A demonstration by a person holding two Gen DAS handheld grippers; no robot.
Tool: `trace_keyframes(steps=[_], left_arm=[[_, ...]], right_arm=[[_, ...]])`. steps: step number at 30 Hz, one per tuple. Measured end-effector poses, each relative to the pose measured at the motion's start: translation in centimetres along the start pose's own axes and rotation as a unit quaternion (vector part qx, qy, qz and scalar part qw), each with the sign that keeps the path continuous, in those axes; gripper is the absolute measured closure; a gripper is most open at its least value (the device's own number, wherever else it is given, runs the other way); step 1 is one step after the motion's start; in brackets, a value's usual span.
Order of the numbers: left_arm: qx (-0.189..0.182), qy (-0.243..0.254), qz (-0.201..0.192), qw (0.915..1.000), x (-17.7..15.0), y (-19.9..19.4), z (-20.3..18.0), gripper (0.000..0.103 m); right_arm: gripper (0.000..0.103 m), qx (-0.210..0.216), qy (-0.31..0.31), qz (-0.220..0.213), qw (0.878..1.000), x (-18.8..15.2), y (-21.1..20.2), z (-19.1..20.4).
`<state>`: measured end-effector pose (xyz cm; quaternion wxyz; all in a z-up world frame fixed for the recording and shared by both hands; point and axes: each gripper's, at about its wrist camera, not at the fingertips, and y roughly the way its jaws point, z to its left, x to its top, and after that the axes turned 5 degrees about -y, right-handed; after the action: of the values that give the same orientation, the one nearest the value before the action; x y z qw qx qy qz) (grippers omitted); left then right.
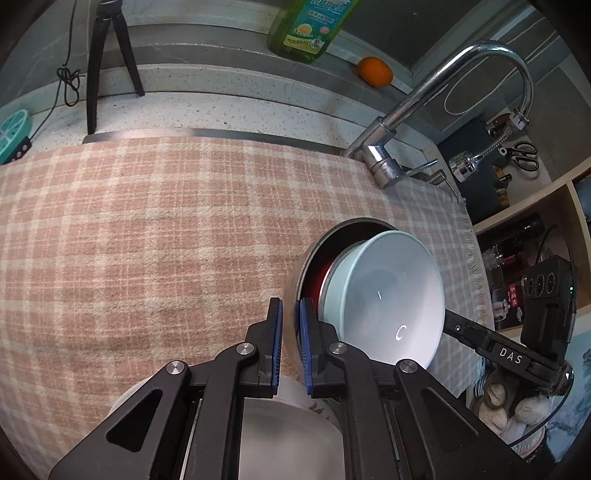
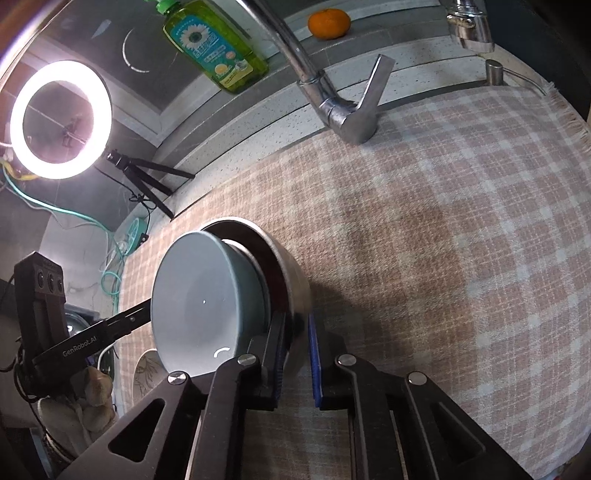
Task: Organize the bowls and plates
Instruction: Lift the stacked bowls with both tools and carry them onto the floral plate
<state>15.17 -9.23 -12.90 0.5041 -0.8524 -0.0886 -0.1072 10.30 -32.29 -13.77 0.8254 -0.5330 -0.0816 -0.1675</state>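
Note:
A steel bowl (image 1: 352,224) with a dark red inside rests on the pink plaid cloth (image 1: 147,240). A pale blue bowl (image 1: 388,295) is nested in it and tilted. My left gripper (image 1: 291,314) is shut on the steel bowl's near-left rim, with a blue pad on each side of the wall. In the right wrist view my right gripper (image 2: 298,325) is shut on the opposite wall of the steel bowl (image 2: 291,273), beside the blue bowl (image 2: 199,295). Each gripper's black finger (image 1: 476,336) (image 2: 122,321) shows in the other's view, its tip hidden behind the bowls.
A white dish (image 1: 291,428) lies under my left gripper, and a leaf-patterned plate (image 2: 146,373) lies at the cloth's edge. Behind the cloth stand a chrome faucet (image 1: 406,107), a green soap bottle (image 2: 214,51), an orange (image 2: 328,23), a tripod (image 1: 107,74) and a ring light (image 2: 61,120).

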Motion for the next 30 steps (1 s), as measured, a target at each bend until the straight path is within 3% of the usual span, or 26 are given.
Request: trace_keyframes(steps=[8,14,30], left_arm=[[0.022,-0.02,-0.01,0.9995,-0.5,0.3,-0.2,0.098],[0.04,-0.022,-0.022,0.9987,-0.8,0.2,-0.9,0.098],[0.021,0.001,-0.015,0.9997,-0.2,-0.1,-1.3,0.098]], right_arm=[[0.094,0.017,0.004,0.01,1.0,0.1,-0.1,-0.4],[0.094,0.004,-0.006,0.015,1.0,0.4,0.0,0.0],[0.094,-0.033,0.033,0.008,0.999,0.8,-0.6,0.4]])
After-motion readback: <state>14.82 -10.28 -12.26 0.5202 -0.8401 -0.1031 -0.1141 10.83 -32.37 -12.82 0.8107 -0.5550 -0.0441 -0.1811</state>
